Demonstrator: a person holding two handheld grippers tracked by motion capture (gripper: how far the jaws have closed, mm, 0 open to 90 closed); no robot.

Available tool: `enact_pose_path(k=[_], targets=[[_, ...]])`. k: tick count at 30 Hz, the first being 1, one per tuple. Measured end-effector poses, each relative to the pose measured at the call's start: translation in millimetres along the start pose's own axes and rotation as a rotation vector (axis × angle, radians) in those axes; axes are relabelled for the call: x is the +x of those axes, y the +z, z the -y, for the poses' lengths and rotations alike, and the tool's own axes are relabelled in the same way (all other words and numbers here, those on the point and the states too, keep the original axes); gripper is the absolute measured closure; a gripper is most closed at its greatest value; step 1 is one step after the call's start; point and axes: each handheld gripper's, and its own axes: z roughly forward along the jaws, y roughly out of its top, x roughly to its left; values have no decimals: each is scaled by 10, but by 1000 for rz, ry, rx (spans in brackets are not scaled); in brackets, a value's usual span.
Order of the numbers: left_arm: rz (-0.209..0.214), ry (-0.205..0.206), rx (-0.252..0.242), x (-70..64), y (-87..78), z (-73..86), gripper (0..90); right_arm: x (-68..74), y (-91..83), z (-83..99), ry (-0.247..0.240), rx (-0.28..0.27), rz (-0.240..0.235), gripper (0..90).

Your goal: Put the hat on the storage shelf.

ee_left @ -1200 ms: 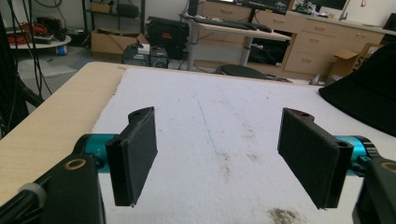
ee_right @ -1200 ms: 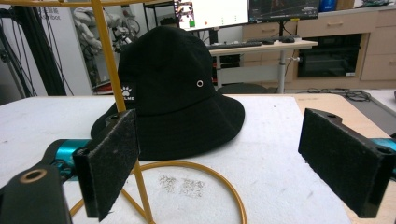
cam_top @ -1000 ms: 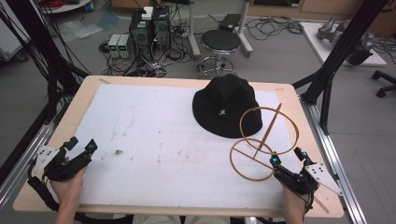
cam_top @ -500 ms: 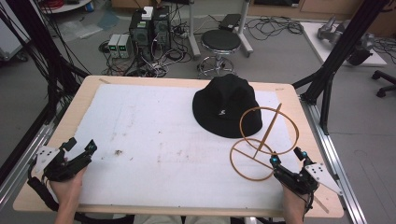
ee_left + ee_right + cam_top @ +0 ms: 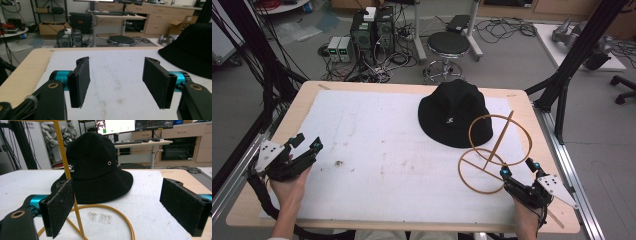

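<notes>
Right claw (image 5: 518, 168) sits lower right of the high view, jaws wide apart, gripping nothing, just beside the base ring of the yellow wire hat stand (image 5: 493, 151). Black fabric bucket hat (image 5: 456, 112) rests upper centre-right. Left claw (image 5: 306, 144), lower left, gapes empty too.

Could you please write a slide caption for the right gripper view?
Open right tongs face a black bucket hat behind a yellow wire hat stand on the white table cover.

Overhead view; two low table-level views
</notes>
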Motion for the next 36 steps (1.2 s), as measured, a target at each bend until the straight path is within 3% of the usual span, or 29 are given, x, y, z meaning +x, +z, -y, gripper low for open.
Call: enact_pose_path(k=[4,8,12,21,25,29,36], targets=[[24,-1,6,-40,58,-87,406,3,1,-1,-2,0,1,119],[47,43,15,-126,197,-216,406,2,-8,0,-1,-2,0,118],[62,65,29,-185,322,-232,404,-7,-13,0,-1,-3,3,118],[120,36,59,-296,541,-274,404,5,-10,-2,1,-2,0,118],[133,60,74,-406,644,-326,429,5,-6,-1,2,-4,0,119],[181,47,107,-485,777,-358,462,8,-4,-1,2,-3,1,119],[241,89,123,-698,1010,-474,449,7,-8,-2,2,-3,-1,118]])
